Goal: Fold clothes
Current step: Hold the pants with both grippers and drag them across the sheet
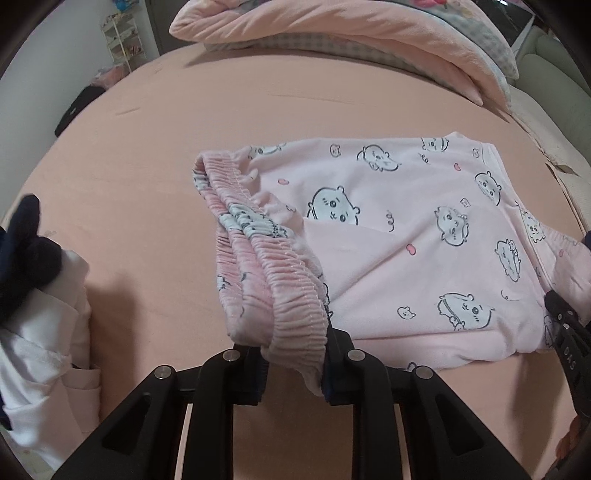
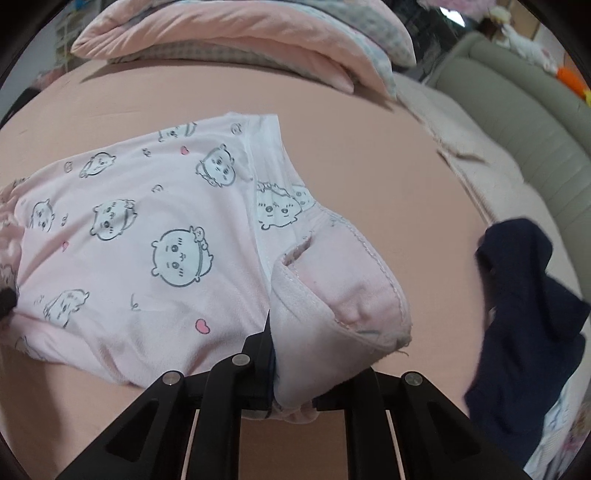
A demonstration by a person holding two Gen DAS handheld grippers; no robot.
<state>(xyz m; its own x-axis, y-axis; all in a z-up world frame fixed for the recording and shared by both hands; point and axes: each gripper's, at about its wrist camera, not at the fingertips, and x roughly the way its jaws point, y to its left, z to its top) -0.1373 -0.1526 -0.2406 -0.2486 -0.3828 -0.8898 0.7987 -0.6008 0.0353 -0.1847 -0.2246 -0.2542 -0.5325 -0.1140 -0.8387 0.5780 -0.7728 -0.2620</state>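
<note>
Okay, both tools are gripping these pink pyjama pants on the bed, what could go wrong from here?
1. The left tool pinches only part of the gathered elastic waistband of the pink cartoon-print pyjama pants; the layers might slip apart.
2. The right tool holds a bunched plain pink cuff, so the fold could come out crooked.
3. The dark navy garment lies close on the right and might get dragged along.

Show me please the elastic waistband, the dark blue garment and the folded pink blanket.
elastic waistband (image 1: 275, 295): left wrist view, on the gathered pink band.
dark blue garment (image 2: 524, 306): right wrist view, on its middle.
folded pink blanket (image 2: 229, 33): right wrist view, on its top layer.
</note>
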